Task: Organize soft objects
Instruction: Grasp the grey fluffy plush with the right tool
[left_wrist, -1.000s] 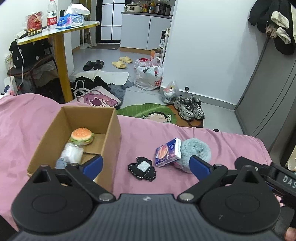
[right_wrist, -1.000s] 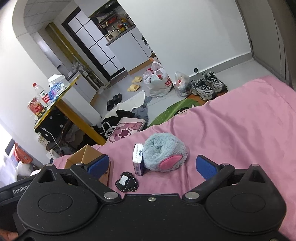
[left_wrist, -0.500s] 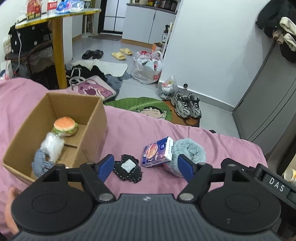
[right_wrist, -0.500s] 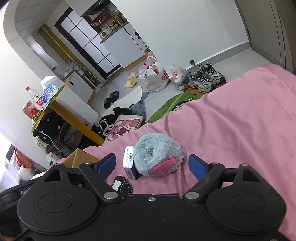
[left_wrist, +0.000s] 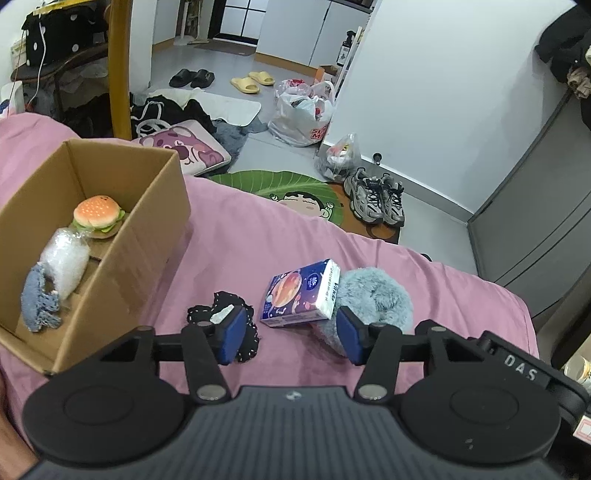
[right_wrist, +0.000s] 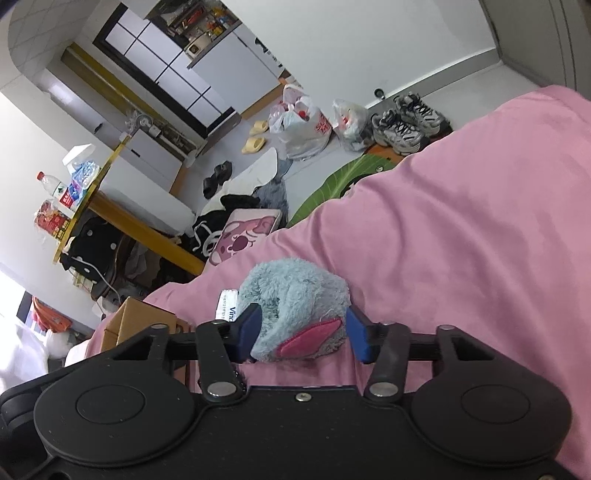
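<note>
On the pink bed, a blue tissue pack (left_wrist: 300, 295) lies between a black lace patch (left_wrist: 218, 314) and a fluffy grey-blue plush (left_wrist: 373, 301). My left gripper (left_wrist: 290, 334) is open just in front of the tissue pack, its fingers either side of it, not touching. My right gripper (right_wrist: 301, 334) is open around the grey-blue plush (right_wrist: 291, 302) with its pink ear, the pads close to its sides. A cardboard box (left_wrist: 147, 236) at the left holds a plush burger (left_wrist: 96, 214), a white fluffy item (left_wrist: 64, 260) and a blue-grey knit item (left_wrist: 37, 299).
The bed's far edge drops to a floor with a green leaf mat (left_wrist: 273, 184), sneakers (left_wrist: 376, 201), plastic bags (left_wrist: 306, 114) and a pink cushion (left_wrist: 184, 151). A yellow table leg (left_wrist: 120, 70) stands behind the box. A grey wardrobe (left_wrist: 535, 229) stands at right.
Both grippers moved forward and down toward the bed and narrowed their opening. The left now frames the tissue pack; the right now brackets the plush.
</note>
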